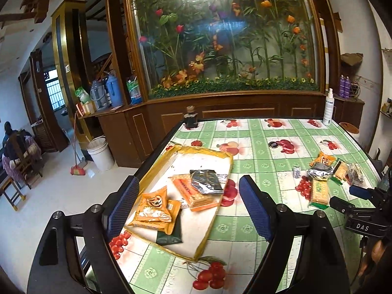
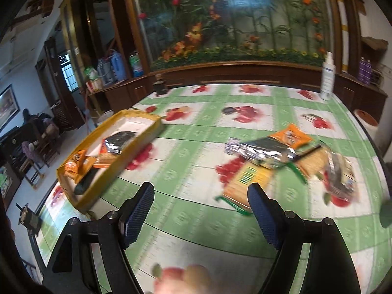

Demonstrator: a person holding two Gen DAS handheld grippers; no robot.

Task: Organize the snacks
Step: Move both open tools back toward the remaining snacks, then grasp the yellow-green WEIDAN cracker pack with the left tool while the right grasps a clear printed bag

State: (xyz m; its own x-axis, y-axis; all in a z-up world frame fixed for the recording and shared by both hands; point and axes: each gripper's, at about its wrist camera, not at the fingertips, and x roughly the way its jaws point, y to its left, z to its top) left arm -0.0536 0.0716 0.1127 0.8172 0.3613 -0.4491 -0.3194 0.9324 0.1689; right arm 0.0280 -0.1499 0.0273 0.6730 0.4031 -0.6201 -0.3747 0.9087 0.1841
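Left gripper wide, empty over tray, R gripper gaping, empty.

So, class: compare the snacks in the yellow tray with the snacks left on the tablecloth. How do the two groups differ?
The tray snacks lie inside the yellow tray near the table's left edge; the loose snacks lie bare on the tablecloth to the right. The tray group includes a dark green packet; the loose group includes a green-edged cracker pack. Both include orange and silver packets.
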